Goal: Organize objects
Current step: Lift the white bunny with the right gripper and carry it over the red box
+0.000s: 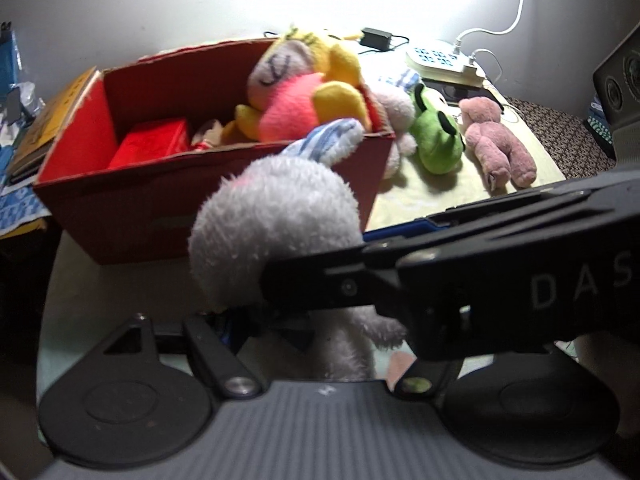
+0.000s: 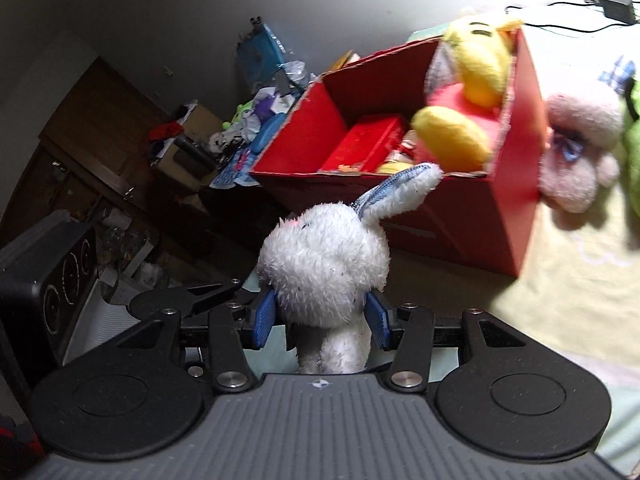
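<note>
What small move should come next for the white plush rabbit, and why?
Probably carry the white plush rabbit forward and over the near rim of the red cardboard box. The right hand-held gripper has its blue pads pressed on the rabbit's neck, and the rabbit hangs in front of the box, outside it. The open space inside lies beside the yellow plush bear.

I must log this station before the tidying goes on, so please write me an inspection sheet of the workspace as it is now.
Surface: pale yellow cloth covers the table.
Job's things: white plush rabbit held; red cardboard box holds yellow-and-pink plush and small red box; green plush frog, pink plush bear and pale pink plush lie outside.
Clutter: heap of bags and toys beyond the box.
Grippers: right gripper clamps the rabbit; left gripper beside it, state unclear.
Cables: white power strip, black adapter.
Surroundings: dark wooden cabinet.
</note>
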Action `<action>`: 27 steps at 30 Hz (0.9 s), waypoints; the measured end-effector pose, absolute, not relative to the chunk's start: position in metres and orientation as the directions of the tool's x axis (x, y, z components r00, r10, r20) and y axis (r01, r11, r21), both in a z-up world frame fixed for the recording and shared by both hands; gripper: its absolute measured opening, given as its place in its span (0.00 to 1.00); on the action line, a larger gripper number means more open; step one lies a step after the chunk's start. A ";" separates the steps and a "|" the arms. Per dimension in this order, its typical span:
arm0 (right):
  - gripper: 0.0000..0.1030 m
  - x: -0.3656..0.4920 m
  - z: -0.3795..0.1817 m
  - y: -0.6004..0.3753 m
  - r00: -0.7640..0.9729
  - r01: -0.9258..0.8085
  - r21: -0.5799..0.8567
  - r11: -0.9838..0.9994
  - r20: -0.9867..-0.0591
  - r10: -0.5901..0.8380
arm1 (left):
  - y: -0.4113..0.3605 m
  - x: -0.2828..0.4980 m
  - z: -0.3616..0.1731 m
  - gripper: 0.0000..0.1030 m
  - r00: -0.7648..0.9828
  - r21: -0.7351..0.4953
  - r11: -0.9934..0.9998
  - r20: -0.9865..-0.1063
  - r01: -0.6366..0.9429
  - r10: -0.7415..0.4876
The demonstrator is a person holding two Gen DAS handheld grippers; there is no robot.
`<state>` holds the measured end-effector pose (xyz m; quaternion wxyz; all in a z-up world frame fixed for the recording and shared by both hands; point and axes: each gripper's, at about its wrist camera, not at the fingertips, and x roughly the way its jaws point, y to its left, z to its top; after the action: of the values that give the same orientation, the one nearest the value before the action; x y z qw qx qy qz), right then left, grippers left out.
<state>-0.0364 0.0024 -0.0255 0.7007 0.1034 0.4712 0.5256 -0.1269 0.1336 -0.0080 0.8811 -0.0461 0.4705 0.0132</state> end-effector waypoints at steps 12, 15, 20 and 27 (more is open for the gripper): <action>0.50 -0.043 0.006 0.050 0.030 -0.688 0.626 0.367 -0.481 0.876 | 0.189 -0.137 0.030 0.72 0.649 -0.060 0.994 -0.761 -0.092 0.014; 0.50 -0.041 0.013 0.060 0.070 -0.696 0.608 0.381 -0.471 0.879 | 0.202 -0.129 0.036 0.72 0.673 -0.056 0.995 -0.740 -0.078 0.011; 0.51 -0.036 0.022 0.075 0.156 -0.701 0.569 0.430 -0.466 0.871 | 0.221 -0.108 0.043 0.72 0.701 -0.061 0.998 -0.713 -0.033 -0.020; 0.51 -0.016 0.026 0.090 0.278 -0.672 0.527 0.521 -0.472 0.836 | 0.233 -0.073 0.042 0.72 0.713 -0.096 0.995 -0.694 0.041 -0.097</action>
<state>-0.0164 0.0904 0.0263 0.7915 0.1124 0.3660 0.4764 -0.0728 0.2333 0.0425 0.9248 -0.0369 0.3767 -0.0372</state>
